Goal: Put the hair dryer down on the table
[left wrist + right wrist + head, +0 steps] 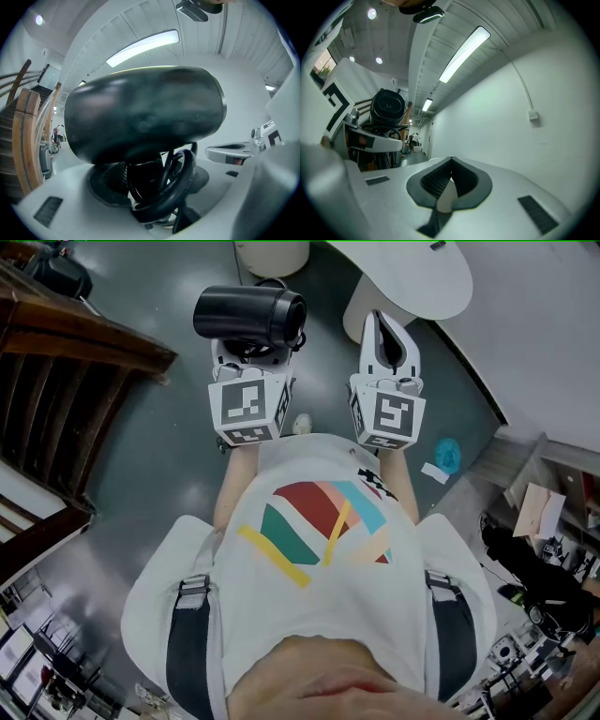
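A black hair dryer point(248, 315) lies sideways across my left gripper point(249, 345), its barrel pointing to the right. In the left gripper view the barrel point(145, 112) fills the middle, and the handle with its coiled black cord point(164, 187) sits clamped between the jaws. My right gripper point(386, 326) is beside it on the right, jaws together with nothing in them. In the right gripper view its dark pads point(440, 180) meet at the tip, and the dryer point(387, 107) shows end-on at the left. A white round table point(412, 277) lies just beyond both grippers.
A wooden staircase point(66, 343) rises at the left. A white wall point(544, 324) runs along the right. A second white pedestal point(272, 254) stands at the top. A blue object point(448, 456) and a white slip lie on the grey floor; dark gear clutters the lower right.
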Available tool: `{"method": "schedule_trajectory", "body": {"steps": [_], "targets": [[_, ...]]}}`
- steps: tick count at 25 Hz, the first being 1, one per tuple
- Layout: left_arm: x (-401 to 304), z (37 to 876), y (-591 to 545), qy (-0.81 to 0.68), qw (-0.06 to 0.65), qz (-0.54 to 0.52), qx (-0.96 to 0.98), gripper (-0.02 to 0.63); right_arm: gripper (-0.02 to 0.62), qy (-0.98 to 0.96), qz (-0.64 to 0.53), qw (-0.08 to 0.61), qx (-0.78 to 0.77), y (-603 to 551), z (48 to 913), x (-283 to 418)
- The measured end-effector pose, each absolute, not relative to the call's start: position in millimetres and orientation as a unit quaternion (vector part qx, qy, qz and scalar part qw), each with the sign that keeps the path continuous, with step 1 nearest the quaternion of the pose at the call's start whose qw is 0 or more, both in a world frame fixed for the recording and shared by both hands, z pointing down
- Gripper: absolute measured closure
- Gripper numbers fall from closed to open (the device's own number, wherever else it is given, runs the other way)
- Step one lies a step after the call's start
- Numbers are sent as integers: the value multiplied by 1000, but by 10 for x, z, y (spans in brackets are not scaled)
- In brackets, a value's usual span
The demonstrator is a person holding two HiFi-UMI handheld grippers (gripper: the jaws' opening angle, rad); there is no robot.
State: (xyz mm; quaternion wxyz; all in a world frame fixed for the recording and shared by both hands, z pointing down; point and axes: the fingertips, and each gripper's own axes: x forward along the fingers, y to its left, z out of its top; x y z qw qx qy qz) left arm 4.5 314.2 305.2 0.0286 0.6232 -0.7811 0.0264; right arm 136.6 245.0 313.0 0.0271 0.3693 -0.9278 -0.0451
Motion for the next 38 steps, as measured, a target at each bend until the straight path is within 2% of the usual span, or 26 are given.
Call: {"method": "schedule_trajectory", "body": {"steps": [13,30,38], "targets": [[-234,3117,2984,-767,32,18,641,347,586,-911,-62,45,405,2326,3202,1247],[-422,3049,2437,-771,9,7,637,347,586,-900,-77,17,429,1703,3079,1250],[-631,3159,2052,-784,27,15,620,347,586,-904,-59,16,423,1226,3158,1118]]}}
